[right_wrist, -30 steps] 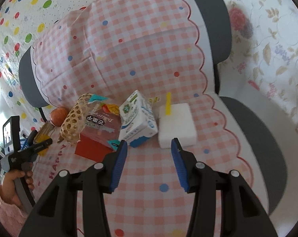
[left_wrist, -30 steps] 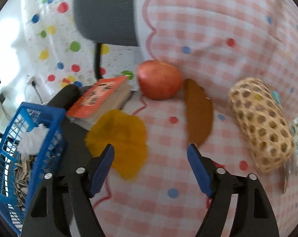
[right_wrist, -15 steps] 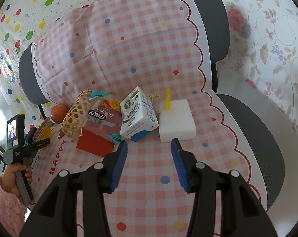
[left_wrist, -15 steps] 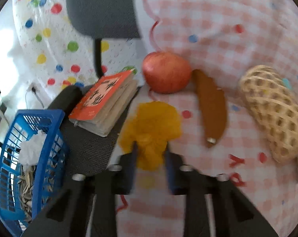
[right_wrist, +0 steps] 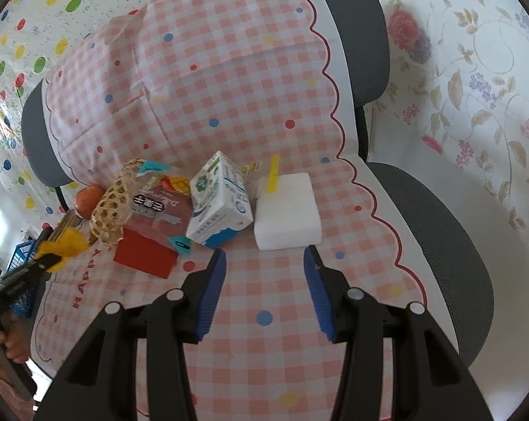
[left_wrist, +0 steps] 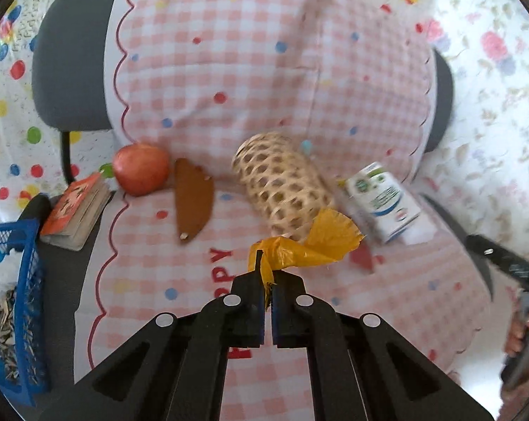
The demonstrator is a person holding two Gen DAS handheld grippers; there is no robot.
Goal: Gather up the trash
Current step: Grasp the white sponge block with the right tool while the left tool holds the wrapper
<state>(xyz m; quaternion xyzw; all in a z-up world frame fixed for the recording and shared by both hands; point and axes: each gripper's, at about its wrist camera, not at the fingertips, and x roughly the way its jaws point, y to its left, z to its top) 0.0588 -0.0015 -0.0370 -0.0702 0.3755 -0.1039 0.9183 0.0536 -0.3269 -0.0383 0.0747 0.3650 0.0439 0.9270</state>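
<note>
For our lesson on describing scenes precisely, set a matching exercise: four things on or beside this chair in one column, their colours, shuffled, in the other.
Things:
1. apple
2. crumpled wrapper held in the left gripper
3. basket beside the seat
4. foam block

Colours:
A. blue
B. white
C. red
D. yellow

Pairs: 1-C, 2-D, 3-A, 4-B

You face a grey chair (right_wrist: 440, 224) draped in a pink checked cloth (right_wrist: 229, 70); dotted wall covering (right_wrist: 25, 35) at ten o'clock, floral (right_wrist: 475, 70) at two.
</note>
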